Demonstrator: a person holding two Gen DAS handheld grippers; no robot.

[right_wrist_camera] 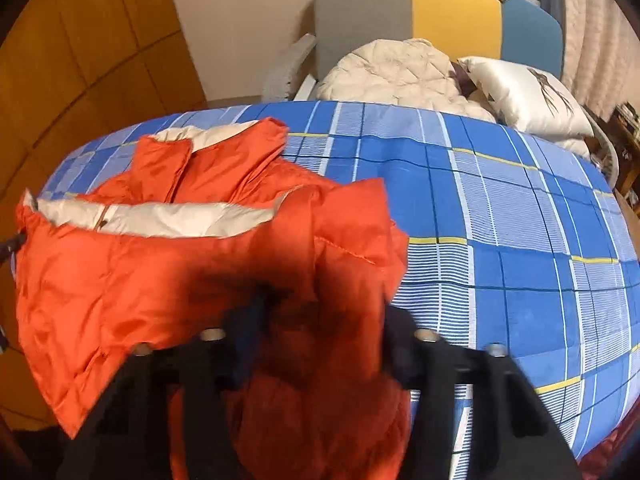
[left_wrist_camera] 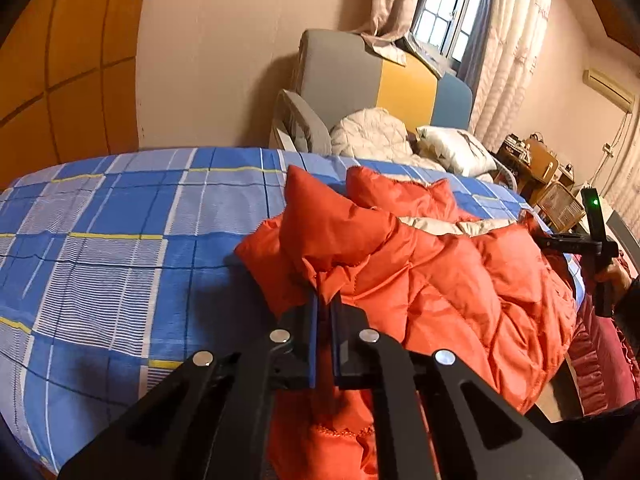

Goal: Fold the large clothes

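The orange jacket (left_wrist_camera: 440, 272) was spread on the blue checked bed (left_wrist_camera: 100, 240). Its fabric was pinched between the closed left gripper (left_wrist_camera: 325, 300). The right gripper (right_wrist_camera: 320, 320) was blurred and partly buried in fabric, so whether it was clamped could not be told.

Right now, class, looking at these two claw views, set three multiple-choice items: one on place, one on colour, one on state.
1. Where does the orange jacket lie?
A. on the checked bedsheet
B. on the armchair
C. on the floor

2. What colour is the jacket's lining?
A. black
B. cream
C. green

3. How is the left claw?
A. wide open
B. shut on a fold of the jacket
C. shut on a pillow

Answers:
1 A, the jacket spreads over the blue plaid.
2 B, pale cream shows inside the collar.
3 B, orange cloth is pinched between its near-touching fingers.
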